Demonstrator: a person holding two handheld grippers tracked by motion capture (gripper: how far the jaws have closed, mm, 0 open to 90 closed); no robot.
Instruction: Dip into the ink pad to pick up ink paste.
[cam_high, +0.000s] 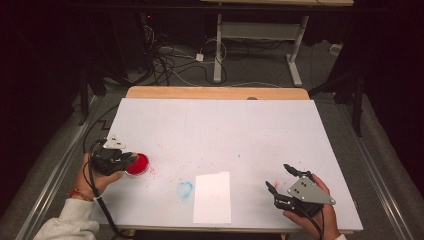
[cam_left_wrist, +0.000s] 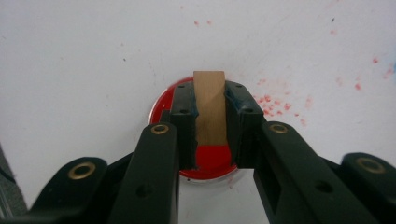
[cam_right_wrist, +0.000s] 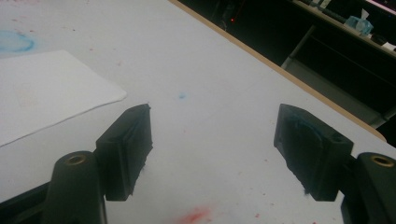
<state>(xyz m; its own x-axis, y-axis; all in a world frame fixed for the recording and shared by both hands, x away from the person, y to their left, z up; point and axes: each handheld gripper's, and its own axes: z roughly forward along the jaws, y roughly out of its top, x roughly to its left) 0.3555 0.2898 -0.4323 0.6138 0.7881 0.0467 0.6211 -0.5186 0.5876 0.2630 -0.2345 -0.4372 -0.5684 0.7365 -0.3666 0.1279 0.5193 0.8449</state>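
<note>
My left gripper (cam_left_wrist: 210, 105) is shut on a small wooden block (cam_left_wrist: 209, 108), held upright over a round dish of red paint (cam_left_wrist: 212, 158). The block's lower end reaches down to the red surface. In the high view the left gripper (cam_high: 125, 159) sits at the table's left, its tips over the red dish (cam_high: 138, 163). A white sheet of paper (cam_high: 212, 197) lies near the front edge, with a blue ring smudge (cam_high: 185, 189) beside it. My right gripper (cam_high: 280, 178) is open above the table's front right, nothing between its jaws; the right gripper (cam_right_wrist: 212, 140) hovers over bare white surface.
The white table top (cam_high: 225, 130) carries red speckles (cam_left_wrist: 280, 105) around the dish. A wooden edge (cam_high: 215, 92) runs along the far side. Beyond it stand a desk frame (cam_high: 218, 50) and cables on the floor. The paper's corner (cam_right_wrist: 56, 88) lies left of the right gripper.
</note>
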